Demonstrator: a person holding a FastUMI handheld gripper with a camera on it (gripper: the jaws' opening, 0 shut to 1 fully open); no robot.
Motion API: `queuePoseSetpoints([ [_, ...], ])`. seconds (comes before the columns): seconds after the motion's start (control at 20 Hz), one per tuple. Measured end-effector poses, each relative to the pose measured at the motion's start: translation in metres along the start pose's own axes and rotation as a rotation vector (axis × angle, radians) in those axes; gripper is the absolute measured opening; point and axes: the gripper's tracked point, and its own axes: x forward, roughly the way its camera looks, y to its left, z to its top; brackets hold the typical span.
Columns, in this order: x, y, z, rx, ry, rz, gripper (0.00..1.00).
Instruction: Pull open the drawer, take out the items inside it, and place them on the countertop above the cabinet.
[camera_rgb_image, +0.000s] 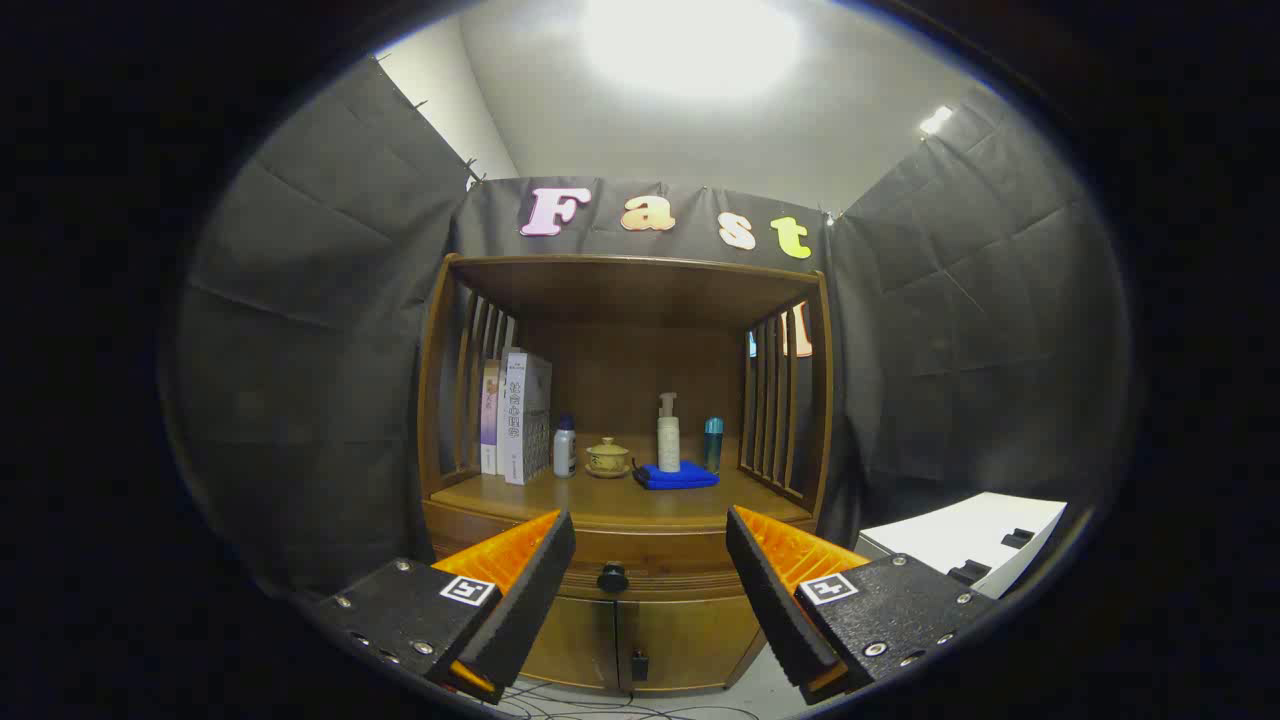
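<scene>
**Gripper released, facing the closed drawer**

I see the wooden cabinet (625, 470) standing against the booth wall, with slatted sides and an open shelf space above its counter (610, 500). Below the counter edge sits the drawer (650, 565), shut, its dark round knob (612, 578) centred between my fingers and beyond them. Under the drawer are two cabinet doors (640, 630). On the counter, from one side to the other: upright boxes (522, 418), a small white bottle (565, 447), a lidded tea cup (607, 458), a folded blue cloth (677, 476) with a pump bottle (668, 433) standing on it, and a blue cylinder (712, 443). The gripper (650, 570) is released, fingers spread wide, grasping nothing, short of the knob.
</scene>
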Motion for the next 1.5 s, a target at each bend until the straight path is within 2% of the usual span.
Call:
queuePoseSetpoints([
  [0.85, 0.007, 0.006, 0.005, 0.024, -0.008, 0.0, 0.95],
  [1.15, 0.036, 0.009, 0.006, 0.035, -0.014, -0.004, 0.94],
  [1.5, 0.09, 0.031, -0.024, -0.017, 0.04, 0.017, 0.95],
])
